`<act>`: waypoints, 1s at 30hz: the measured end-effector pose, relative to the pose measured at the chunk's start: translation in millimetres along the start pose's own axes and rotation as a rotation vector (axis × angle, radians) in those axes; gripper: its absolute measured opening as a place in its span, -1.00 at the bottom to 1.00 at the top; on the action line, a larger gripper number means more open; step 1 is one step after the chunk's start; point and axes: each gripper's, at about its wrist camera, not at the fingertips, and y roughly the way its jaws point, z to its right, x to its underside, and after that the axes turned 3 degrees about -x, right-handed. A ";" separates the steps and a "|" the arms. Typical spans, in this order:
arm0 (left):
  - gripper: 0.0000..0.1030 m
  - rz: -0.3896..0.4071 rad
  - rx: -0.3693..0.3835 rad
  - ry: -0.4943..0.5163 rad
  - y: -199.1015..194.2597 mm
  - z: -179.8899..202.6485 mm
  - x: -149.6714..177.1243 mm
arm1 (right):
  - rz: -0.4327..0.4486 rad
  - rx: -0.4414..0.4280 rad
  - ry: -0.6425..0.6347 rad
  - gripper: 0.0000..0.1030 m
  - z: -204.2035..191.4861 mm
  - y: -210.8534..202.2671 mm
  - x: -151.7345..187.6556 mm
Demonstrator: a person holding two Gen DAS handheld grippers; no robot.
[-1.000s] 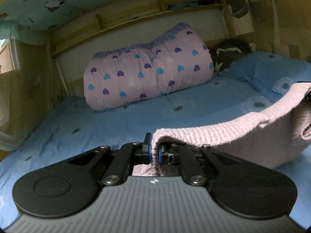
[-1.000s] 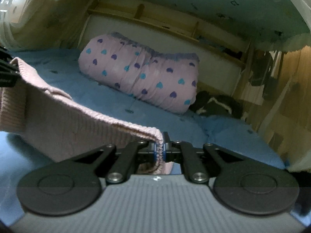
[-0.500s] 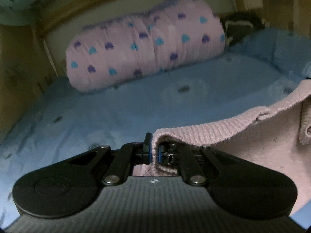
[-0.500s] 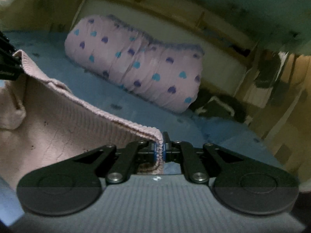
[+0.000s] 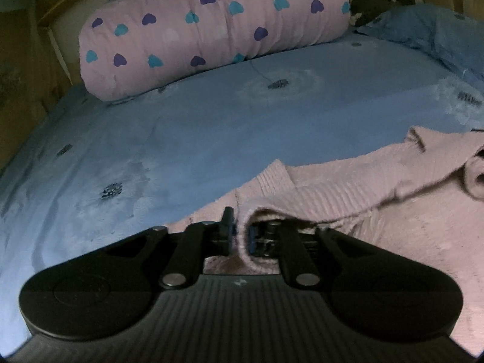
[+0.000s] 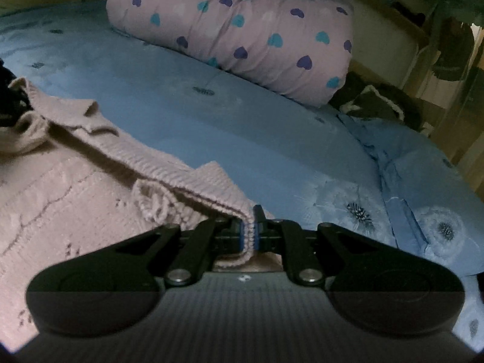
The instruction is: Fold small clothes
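Setting: you are working over a bed [image 5: 187, 139] covered in a blue flowered sheet, with a rolled pink heart-print quilt [image 5: 211, 30] lying along its far edge.

Garment: a pink knit sweater [image 6: 60, 187] lies spread on the sheet in front of you, its ribbed hem raised off the body of the knit.

Left hand-held gripper [image 5: 239, 233]: its jaws are pinched on one corner of the ribbed hem, which bunches thickly between them.

Right hand-held gripper [image 6: 248, 236]: its jaws are pressed tight on the other hem corner, with the ribbing squeezed flat between the blue pads.

Fold state: this looks like the hem being carried over the body, and the edge between your two grips sags and wrinkles.

Risk, slack: if your hands drift closer, the sagging hem may crease and the fold will likely land crooked.

Risk, sleeve: a cuff curls loose near the left side of the sweater and could get trapped under the fold.

Risk, grip: the thick bunch in the left jaws could slip if you pull hard.
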 end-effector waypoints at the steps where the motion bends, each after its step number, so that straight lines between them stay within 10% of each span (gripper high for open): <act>1: -0.20 0.005 -0.005 -0.010 -8.1 -2.3 -1.1 | -0.002 -0.005 0.005 -0.80 2.0 -1.4 -2.2; 4: 0.27 0.018 -0.045 -0.031 -31.9 -10.6 -0.3 | -0.003 -0.027 0.052 -0.61 10.4 -9.3 -6.2; 21: 0.30 0.013 0.164 0.023 -94.4 -13.3 41.5 | 0.035 -0.111 0.120 0.02 38.9 -78.6 3.0; 30: 0.30 0.023 0.090 0.128 -72.4 -1.5 59.4 | -0.036 -0.157 -0.066 0.02 14.0 -49.3 16.7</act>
